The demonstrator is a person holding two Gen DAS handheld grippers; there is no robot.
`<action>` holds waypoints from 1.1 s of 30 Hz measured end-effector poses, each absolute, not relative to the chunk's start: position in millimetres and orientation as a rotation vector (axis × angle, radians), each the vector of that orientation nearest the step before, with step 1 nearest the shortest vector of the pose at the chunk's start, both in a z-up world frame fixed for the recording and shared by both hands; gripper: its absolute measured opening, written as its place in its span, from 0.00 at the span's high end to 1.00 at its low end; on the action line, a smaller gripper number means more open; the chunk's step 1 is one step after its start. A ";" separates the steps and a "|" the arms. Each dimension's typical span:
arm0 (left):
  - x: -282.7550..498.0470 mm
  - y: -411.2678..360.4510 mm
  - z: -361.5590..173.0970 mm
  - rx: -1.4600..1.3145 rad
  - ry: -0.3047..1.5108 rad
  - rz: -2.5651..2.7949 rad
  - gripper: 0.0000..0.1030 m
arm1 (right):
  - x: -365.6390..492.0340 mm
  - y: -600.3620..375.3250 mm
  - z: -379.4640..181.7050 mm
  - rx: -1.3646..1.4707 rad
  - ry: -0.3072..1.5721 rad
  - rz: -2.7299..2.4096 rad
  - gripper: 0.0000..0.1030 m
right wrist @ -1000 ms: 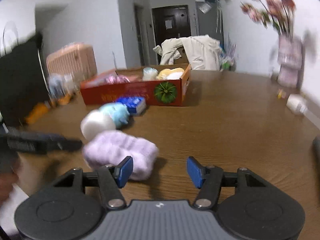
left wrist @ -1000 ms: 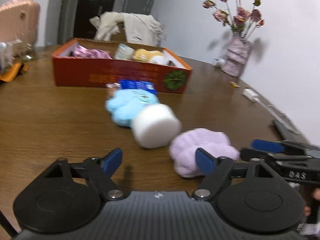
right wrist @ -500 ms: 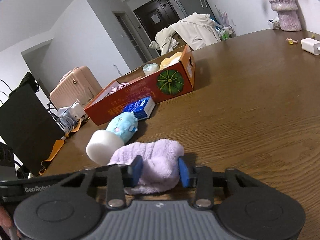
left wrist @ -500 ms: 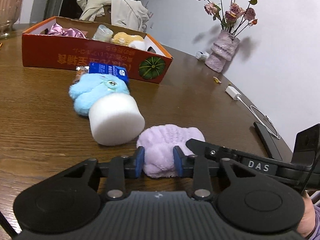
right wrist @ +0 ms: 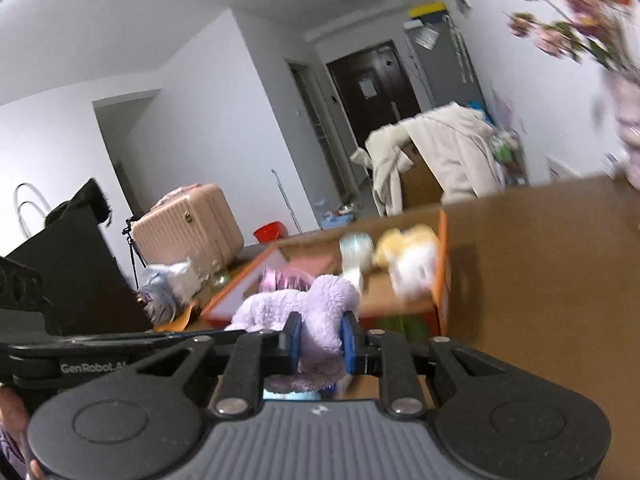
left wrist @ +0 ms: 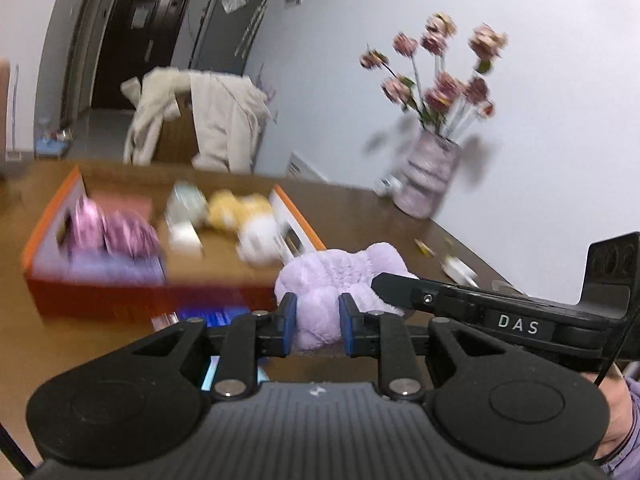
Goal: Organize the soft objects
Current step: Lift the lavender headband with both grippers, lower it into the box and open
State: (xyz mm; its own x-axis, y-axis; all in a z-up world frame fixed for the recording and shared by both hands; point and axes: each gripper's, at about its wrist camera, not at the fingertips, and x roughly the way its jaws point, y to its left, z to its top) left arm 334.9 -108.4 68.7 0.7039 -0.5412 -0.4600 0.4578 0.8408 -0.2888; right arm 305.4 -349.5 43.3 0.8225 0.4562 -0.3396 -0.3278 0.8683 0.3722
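A lilac fluffy cloth (left wrist: 340,272) hangs in the air between both grippers, just in front of the orange cardboard box (left wrist: 40,236). My left gripper (left wrist: 318,320) has its jaws closing, with its blue pads pressing one end of the cloth. The other end (right wrist: 304,300) is held by my right gripper (right wrist: 320,340), which is shut on it. The right gripper's black finger (left wrist: 420,292) reaches in from the right in the left wrist view. The box (right wrist: 442,248) holds a pink satin item (left wrist: 112,232), a yellow plush (left wrist: 236,208) and a white plush (left wrist: 260,240).
A blue packet (left wrist: 208,314) lies on the brown table below the cloth. A vase of pink flowers (left wrist: 428,176) stands at the back right by the wall, a white charger (left wrist: 460,268) nearer. A pink suitcase (right wrist: 188,224) and a draped chair (right wrist: 440,160) stand beyond the table.
Both grippers shut on the lilac cloth and lifted it off the table toward the box. The white roll and the blue plush have dropped out of view.
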 end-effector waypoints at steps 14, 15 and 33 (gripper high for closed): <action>526.0 -92.1 7.2 0.065 0.787 -0.371 0.75 | 520.4 -269.4 -22.0 0.232 0.733 0.318 0.70; 524.8 -90.1 6.1 0.072 0.771 -0.375 0.75 | 522.0 -268.2 -25.0 0.227 0.736 0.308 0.67; 384.6 -57.1 118.2 0.144 0.472 -0.322 0.25 | 385.5 -319.1 96.8 0.122 0.484 0.311 0.31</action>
State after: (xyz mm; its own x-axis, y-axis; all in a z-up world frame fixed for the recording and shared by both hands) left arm 384.6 -57.1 118.2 0.8416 -0.2704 -0.4676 0.3365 0.9396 0.0624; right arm 385.5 -319.1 96.8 0.8391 0.3223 -0.4382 -0.2647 0.9457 0.1886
